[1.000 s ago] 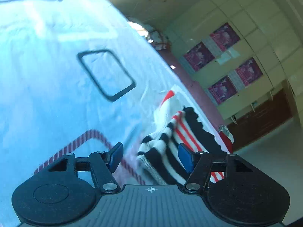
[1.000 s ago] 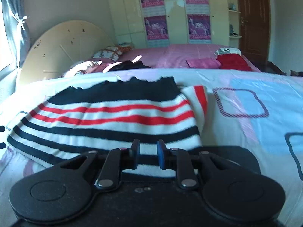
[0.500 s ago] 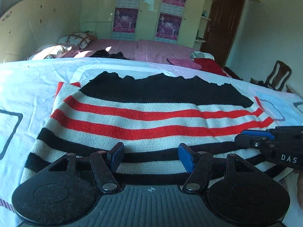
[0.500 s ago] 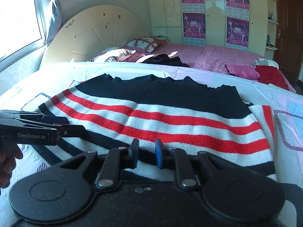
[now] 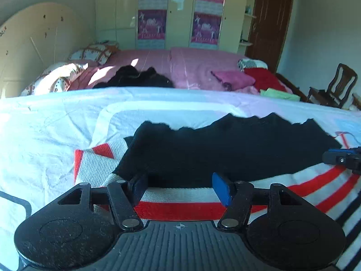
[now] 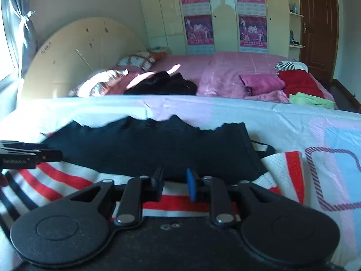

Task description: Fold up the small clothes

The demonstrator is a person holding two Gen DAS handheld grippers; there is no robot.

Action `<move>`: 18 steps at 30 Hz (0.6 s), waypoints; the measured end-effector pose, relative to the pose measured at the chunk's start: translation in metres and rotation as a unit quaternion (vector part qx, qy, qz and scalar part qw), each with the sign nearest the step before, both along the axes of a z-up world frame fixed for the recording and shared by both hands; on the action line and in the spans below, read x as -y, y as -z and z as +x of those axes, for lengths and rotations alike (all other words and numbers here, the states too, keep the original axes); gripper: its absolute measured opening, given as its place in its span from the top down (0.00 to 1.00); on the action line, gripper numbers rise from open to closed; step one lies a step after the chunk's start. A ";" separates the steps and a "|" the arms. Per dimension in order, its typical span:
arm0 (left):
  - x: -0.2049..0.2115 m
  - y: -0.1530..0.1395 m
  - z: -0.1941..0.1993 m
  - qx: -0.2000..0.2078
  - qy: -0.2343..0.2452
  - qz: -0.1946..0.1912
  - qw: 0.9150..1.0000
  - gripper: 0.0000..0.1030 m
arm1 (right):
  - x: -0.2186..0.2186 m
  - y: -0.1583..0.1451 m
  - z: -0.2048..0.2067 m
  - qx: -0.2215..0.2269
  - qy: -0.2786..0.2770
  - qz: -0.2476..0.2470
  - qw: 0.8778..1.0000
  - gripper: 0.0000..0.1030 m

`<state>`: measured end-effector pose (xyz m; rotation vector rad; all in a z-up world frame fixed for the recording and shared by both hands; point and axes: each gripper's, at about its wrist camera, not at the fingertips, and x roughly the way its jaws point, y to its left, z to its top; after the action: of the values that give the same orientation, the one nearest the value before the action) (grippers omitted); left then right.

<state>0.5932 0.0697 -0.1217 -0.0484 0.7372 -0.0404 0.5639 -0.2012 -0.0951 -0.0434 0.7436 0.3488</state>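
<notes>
Left wrist view: the striped sweater (image 5: pixel 225 158) lies flat on the near bed (image 5: pixel 45 135), its black band at the far edge and red and white stripes nearer. The left gripper (image 5: pixel 180 188) hangs over the near left part of the sweater with its jaws well apart and nothing pinched between them. The right gripper (image 5: pixel 343 159) pokes in at the right edge.

Right wrist view: the right gripper (image 6: pixel 174 184) sits over the sweater's (image 6: pixel 158 149) right side. Its jaws have just been closing and stand narrowly apart; no cloth is clearly caught between them. The left gripper (image 6: pixel 29 154) shows at the left edge.

Risk, as I judge it: with one jaw pair nearly together and the other wide, an uneven pinch could drag the knit askew, or catch the bedsheet along with the sweater.
</notes>
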 end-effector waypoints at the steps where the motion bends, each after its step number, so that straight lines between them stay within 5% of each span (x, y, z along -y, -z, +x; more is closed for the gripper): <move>1: -0.004 0.003 0.000 0.013 0.005 0.008 1.000 0.39 | 0.006 0.007 0.008 -0.012 0.001 -0.006 1.000 0.92; 4: -0.011 0.000 -0.009 0.010 -0.001 0.047 0.999 0.39 | 0.033 0.008 0.009 -0.005 0.040 -0.031 0.999 0.95; 7: -0.029 -0.005 -0.032 0.010 -0.036 0.055 0.998 0.36 | 0.051 0.004 -0.003 -0.013 0.031 -0.002 0.999 0.94; 9: -0.039 -0.011 -0.057 0.016 -0.063 0.050 0.997 0.31 | 0.049 -0.005 -0.025 0.028 0.019 -0.029 0.999 0.73; 10: -0.043 -0.016 -0.073 0.025 -0.073 0.044 0.996 0.31 | 0.051 -0.009 -0.037 0.040 0.016 -0.024 0.999 0.74; 18: -0.065 -0.011 -0.191 0.032 -0.141 -0.107 0.984 0.31 | 0.049 -0.024 -0.111 0.055 -0.003 0.012 0.998 0.75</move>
<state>0.4022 0.1345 -0.1105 -0.3545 0.6529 0.1493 0.4532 -0.2504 -0.0713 -0.0410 0.6303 0.3585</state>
